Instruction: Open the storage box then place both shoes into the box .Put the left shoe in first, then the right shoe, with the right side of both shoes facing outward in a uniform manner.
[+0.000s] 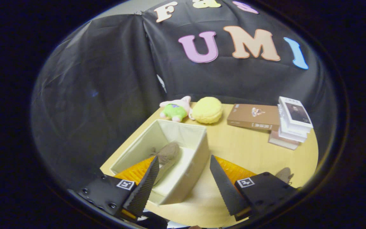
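An open cream fabric storage box point(199, 152) stands on the wooden table just ahead of my fingers. One grey-brown shoe point(167, 153) lies inside it, partly hidden behind my left finger. A second grey-brown shoe point(284, 174) lies on the table to the right, mostly hidden behind the right finger's mount. My gripper point(183, 171) is open above the box's near right wall, with nothing between its fingers.
Beyond the box lie a pink-and-green plush toy point(176, 109) and a yellow round cushion point(207, 110). A brown book point(253, 117) and a stack of white books point(292, 122) sit at the far right. The table point(246, 146) has bare wood between box and books.
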`<state>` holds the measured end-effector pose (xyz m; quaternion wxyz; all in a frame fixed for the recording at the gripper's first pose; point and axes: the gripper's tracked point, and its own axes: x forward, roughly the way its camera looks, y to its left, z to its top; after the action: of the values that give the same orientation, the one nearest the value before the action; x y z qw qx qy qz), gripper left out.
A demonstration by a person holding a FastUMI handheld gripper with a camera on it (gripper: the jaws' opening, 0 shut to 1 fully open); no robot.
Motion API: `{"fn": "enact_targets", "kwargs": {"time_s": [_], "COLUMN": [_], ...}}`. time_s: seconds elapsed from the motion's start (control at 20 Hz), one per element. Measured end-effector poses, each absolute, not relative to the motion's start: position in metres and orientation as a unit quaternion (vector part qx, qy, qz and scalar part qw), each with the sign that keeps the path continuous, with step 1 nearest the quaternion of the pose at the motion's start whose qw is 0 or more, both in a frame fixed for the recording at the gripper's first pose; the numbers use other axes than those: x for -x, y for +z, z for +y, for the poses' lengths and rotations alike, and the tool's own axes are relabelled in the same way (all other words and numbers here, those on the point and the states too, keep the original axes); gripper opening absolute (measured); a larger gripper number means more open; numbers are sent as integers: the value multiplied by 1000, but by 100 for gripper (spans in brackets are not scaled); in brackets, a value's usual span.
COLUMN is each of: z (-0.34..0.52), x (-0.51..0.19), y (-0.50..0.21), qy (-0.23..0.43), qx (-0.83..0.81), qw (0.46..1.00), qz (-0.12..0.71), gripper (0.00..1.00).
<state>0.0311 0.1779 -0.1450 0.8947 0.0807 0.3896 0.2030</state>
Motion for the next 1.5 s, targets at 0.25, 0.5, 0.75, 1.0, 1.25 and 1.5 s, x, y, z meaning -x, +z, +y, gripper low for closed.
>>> {"fn": "enact_targets", "kwargs": {"time_s": [0.25,0.5,0.75,1.0,1.25,1.5], "z": [100,30,-33,-94,-126,-135], "x": [-25,-14,-6,12,35,56], "y": [-156,-166,-194,-227,-268,-309], "qy": [150,105,64,29,24,36], "qx": [-76,-59,-39,-27,-25,-30], "qw": [908,915,918,910,893,872], "qz": [385,384,390,412,448,487], "gripper": [100,100,100,100,100,100]}}
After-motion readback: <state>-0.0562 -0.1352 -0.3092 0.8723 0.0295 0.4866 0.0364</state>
